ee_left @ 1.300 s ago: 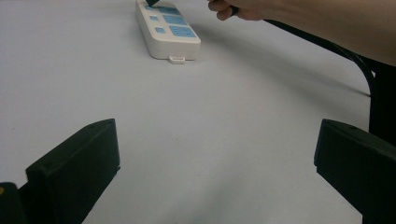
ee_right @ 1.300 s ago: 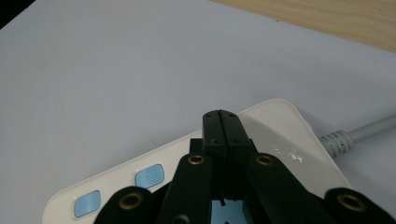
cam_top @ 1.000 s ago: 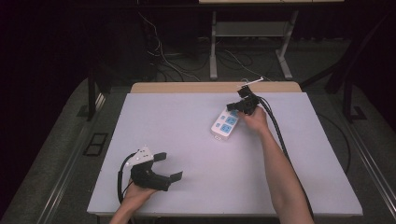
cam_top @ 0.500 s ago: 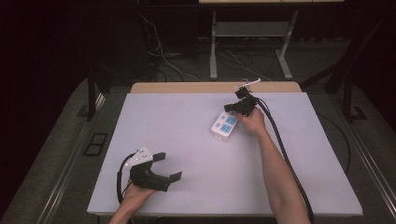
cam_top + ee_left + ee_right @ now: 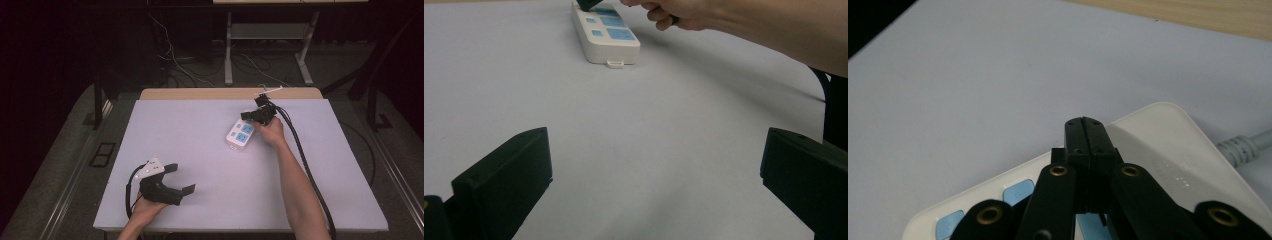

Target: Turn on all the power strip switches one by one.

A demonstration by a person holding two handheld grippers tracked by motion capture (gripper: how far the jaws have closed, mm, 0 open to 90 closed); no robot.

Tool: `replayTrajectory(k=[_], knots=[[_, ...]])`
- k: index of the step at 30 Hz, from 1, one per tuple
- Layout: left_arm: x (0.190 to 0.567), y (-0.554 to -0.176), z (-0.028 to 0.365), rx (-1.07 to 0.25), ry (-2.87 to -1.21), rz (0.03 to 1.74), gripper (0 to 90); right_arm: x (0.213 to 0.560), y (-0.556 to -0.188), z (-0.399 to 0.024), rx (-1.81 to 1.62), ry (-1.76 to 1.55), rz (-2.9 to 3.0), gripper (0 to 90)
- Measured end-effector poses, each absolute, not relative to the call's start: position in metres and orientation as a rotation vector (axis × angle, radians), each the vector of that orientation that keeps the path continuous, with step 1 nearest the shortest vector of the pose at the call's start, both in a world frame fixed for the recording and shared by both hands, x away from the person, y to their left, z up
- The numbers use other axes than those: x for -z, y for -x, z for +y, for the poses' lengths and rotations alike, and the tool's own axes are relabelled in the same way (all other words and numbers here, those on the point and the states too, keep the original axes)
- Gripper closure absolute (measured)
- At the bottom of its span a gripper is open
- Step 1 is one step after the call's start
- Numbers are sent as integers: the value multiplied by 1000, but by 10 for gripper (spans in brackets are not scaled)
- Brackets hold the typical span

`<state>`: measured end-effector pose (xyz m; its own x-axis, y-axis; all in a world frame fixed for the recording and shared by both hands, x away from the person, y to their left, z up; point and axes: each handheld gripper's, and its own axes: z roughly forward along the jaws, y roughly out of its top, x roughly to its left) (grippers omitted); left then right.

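A white power strip (image 5: 239,135) with blue sockets lies flat on the pale surface (image 5: 200,130), toward its far right part and set at a slant, one short end pointing to the near left. In the right gripper view a grey cord (image 5: 1245,145) leaves the strip's far end. The right gripper (image 5: 248,116) is over the far end of the strip, held by the person's right hand (image 5: 270,132), whose forearm reaches in from the bottom of the high view. Its jaws are closed flat against each other with nothing between them, and in the right gripper view their joined tips sit above the strip's white top, close to the blue sockets; whether the tips touch the strip cannot be told. A black cable (image 5: 305,165) trails from this gripper back along the arm. The left gripper (image 5: 181,179) rests at the near left of the surface, well apart from the strip, in the person's left hand (image 5: 145,210). Its jaws stand wide open and hold nothing; in the left gripper view bare surface lies between them, with the strip farther off ahead.
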<state>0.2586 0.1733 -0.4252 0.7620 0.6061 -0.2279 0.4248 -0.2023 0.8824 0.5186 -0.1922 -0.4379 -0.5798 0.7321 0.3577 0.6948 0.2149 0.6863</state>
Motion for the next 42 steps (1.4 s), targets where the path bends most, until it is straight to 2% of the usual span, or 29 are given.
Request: replayTrajectory(k=[10, 19, 22, 27, 37, 42], knots=[[426, -260, 172, -193, -1836, 797, 0, 435, -517, -191, -1308, -1377, 2425, 900], [426, -260, 171, -192, -1841, 789, 0, 413, -509, -200, -1313, -1344, 2406, 882], [426, -260, 170, -190, -1841, 789, 0, 406, -504, -203, -1302, -1323, 2408, 800], [427, -260, 169, -189, -1845, 788, 0, 393, -486, -209, -1299, -1308, 2394, 603], [427, -259, 166, -186, -1851, 782, 0, 386, -426, -235, -1302, -1327, 2358, 5], [427, -258, 165, -186, -1853, 780, 0, 386, -383, -250, -1300, -1307, 2358, 5]])
